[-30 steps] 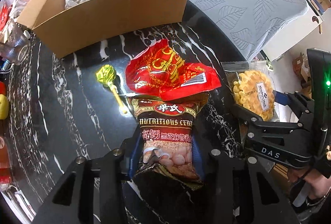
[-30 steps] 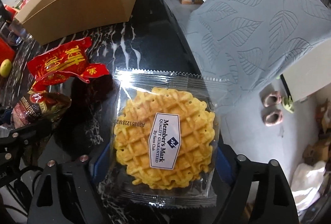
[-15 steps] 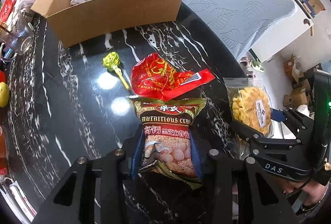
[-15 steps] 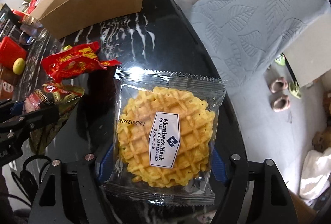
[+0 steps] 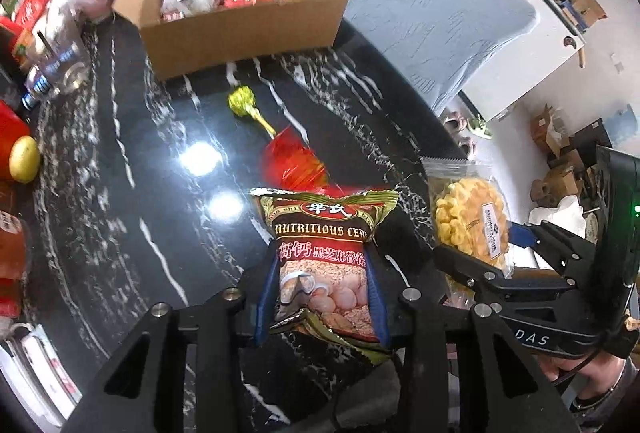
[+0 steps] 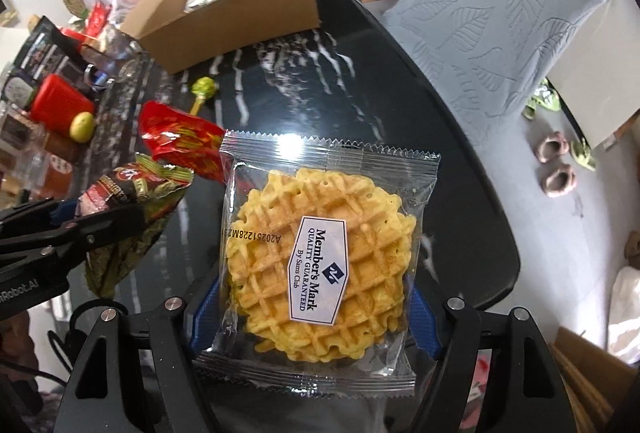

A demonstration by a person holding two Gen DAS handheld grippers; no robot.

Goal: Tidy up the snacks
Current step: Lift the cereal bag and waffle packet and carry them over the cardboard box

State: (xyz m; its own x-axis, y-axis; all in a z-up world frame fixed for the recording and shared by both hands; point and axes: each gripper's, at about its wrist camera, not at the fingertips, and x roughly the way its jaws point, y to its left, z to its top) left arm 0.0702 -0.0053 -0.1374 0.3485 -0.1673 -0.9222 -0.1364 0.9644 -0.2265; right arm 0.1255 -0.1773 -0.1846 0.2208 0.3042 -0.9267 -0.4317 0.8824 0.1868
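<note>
With both packets already lifted off the table, the cardboard box lies ahead of both tools: the left tool pinches the cereal bag narrowly, the right tool clamps the waffle pack wide, each packet's long axis pointing boxward.

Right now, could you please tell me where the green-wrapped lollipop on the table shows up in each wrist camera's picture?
Left wrist view: the lollipop lies upper centre on the black table, just below the cardboard box.
Right wrist view: the lollipop lies upper left, below the same box and above the red packet.
Shared landmark: the cardboard box, directly behind the lollipop in both.
</note>
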